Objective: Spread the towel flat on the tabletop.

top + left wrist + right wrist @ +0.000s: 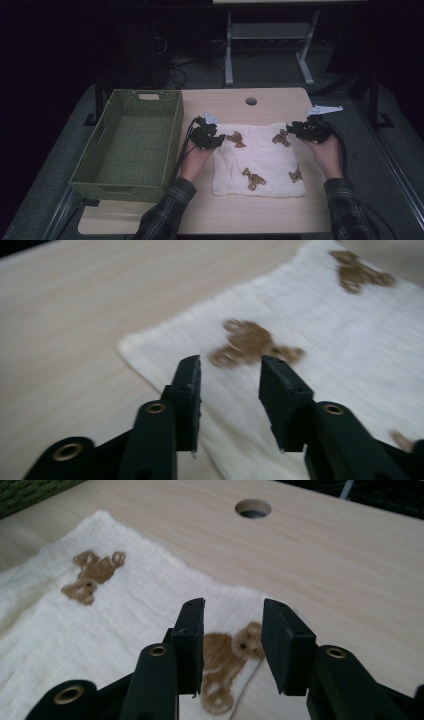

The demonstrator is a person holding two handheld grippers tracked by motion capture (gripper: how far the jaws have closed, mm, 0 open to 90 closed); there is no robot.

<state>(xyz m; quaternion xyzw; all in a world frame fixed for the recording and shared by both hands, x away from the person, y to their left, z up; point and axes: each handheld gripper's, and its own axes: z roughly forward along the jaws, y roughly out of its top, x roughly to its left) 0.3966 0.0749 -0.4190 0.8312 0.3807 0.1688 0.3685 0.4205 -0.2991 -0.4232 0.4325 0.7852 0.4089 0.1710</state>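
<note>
A white cloth (260, 160) printed with brown teddy bears lies flat on the wooden table (225, 215). My left gripper (220, 140) hovers at the cloth's far left corner, jaws open. In the left gripper view my left gripper (230, 365) has nothing between its pads, and a bear print (247, 342) on the cloth (340, 350) lies just ahead. My right gripper (292, 129) is at the far right corner, also open. In the right gripper view my right gripper (234, 612) hangs over the cloth (130, 615) with a bear print (225, 650) below the gap.
A green woven basket (172, 145) stands on the table's left side, close to my left hand. A round cable hole (251, 101) sits in the tabletop beyond the cloth. Bare wood lies in front of the cloth. The floor and a desk frame behind are dark.
</note>
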